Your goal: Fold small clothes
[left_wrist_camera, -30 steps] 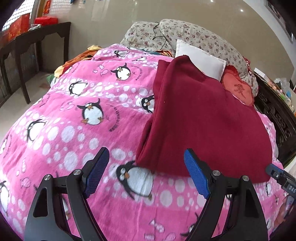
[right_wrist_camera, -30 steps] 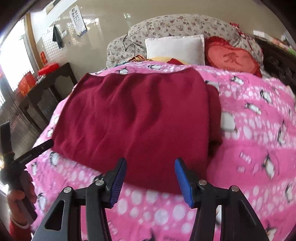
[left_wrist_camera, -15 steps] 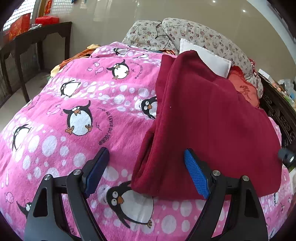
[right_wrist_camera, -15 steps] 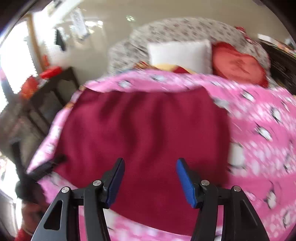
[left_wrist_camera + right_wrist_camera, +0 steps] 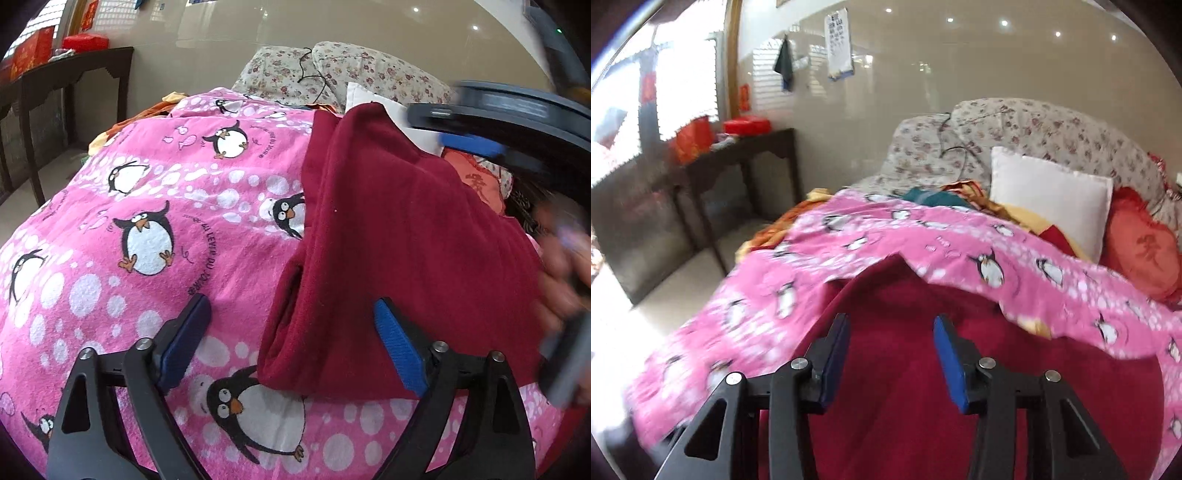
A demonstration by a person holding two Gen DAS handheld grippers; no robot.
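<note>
The dark red garment [image 5: 402, 236] lies part-folded on the pink penguin blanket [image 5: 155, 206] of the bed, its near left corner between my left tongs [image 5: 291, 332], whose jaws are opening with nothing pinched. My right tongs [image 5: 891, 354] hang above the red cloth, jaws closing on air. I judge I'm between folds; next I need both tongs down on an edge to carry it over.

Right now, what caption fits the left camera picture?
Open left gripper hovers by dark red garment on penguin blanket.
</note>
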